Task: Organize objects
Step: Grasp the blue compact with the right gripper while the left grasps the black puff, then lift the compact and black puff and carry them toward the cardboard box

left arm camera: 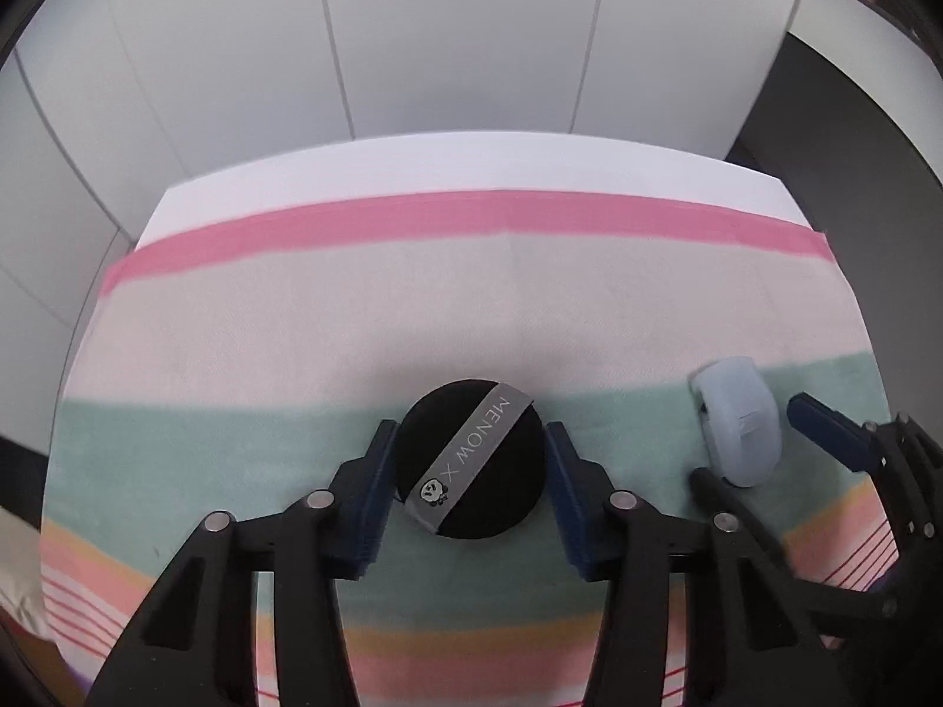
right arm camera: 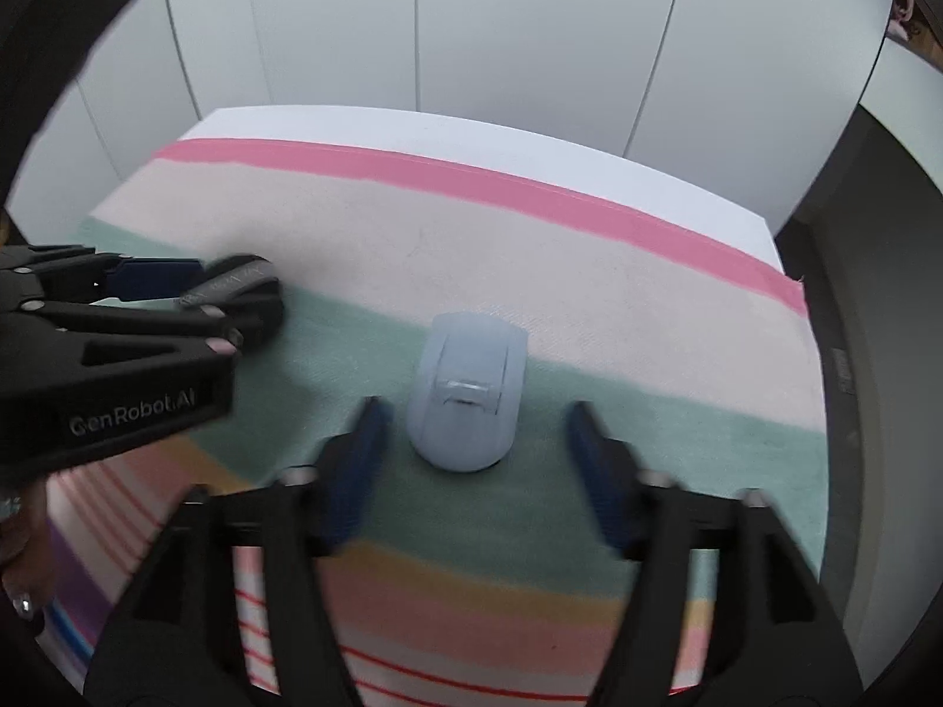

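A black round powder puff (left arm camera: pixel 471 501) with a grey "MENOW X" ribbon lies on the green stripe of a striped cloth (left arm camera: pixel 353 324). My left gripper (left arm camera: pixel 470 427) points down over it, its blue pads against the puff's two sides. The right wrist view shows the same grip, with the left gripper (right arm camera: pixel 236 300) around the puff (right arm camera: pixel 247 283). A pale blue mouse-shaped object (right arm camera: pixel 465 400) lies to the right on the cloth. My right gripper (right arm camera: pixel 477 406) straddles it, open, with a gap on both sides. In the left wrist view the right gripper (left arm camera: pixel 754 442) is around the blue object (left arm camera: pixel 737 418).
The striped cloth covers most of a white table (left arm camera: pixel 412 171), whose far edge stands against a white panelled wall (left arm camera: pixel 460 29). Dark floor (left arm camera: pixel 854 177) lies beyond the table's right edge. A person's hand (right arm camera: pixel 23 589) shows at the lower left.
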Demonstrator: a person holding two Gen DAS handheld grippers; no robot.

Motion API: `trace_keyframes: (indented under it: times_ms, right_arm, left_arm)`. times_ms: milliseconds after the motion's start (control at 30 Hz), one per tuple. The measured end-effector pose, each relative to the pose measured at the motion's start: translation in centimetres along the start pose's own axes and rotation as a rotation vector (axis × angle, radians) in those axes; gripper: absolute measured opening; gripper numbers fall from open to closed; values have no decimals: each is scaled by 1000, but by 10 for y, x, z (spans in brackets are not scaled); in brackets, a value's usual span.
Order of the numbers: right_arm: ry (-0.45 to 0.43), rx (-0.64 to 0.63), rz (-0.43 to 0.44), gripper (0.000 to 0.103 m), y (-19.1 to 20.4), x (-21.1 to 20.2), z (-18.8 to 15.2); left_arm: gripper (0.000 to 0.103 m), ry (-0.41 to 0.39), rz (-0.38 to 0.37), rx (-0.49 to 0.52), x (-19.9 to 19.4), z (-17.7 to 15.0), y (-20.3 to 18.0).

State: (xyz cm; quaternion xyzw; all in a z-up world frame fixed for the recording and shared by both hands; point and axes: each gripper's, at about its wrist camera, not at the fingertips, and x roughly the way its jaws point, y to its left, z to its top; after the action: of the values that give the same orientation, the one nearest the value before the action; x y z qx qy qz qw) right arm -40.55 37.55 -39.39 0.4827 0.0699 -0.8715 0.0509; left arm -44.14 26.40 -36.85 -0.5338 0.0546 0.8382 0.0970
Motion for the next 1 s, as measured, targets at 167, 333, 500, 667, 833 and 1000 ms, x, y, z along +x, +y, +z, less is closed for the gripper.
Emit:
trace_keyframes:
  times_ms: [167, 333, 500, 667, 833, 1000]
  right_arm:
    - [17, 42, 27, 37, -7, -6, 4]
    - [21, 79, 48, 37, -10, -17, 5]
    - [-9, 75, 42, 37, -4, -51, 18]
    - [-48, 88, 37, 37, -3, -101, 38]
    - [-119, 59, -4, 37, 5, -164, 59]
    - [-170, 76, -11, 37, 8, -228, 74]
  left_arm:
    - [44, 5, 4, -6, -4, -1, 7]
    - [44, -3, 16, -9, -16, 4, 1]
    - [44, -31, 27, -4, -49, 10, 8]
    - [44, -63, 19, -43, -93, 25, 11]
    - [44, -117, 11, -56, -167, 36, 28]
    - [44, -217, 67, -27, -243, 37, 36]
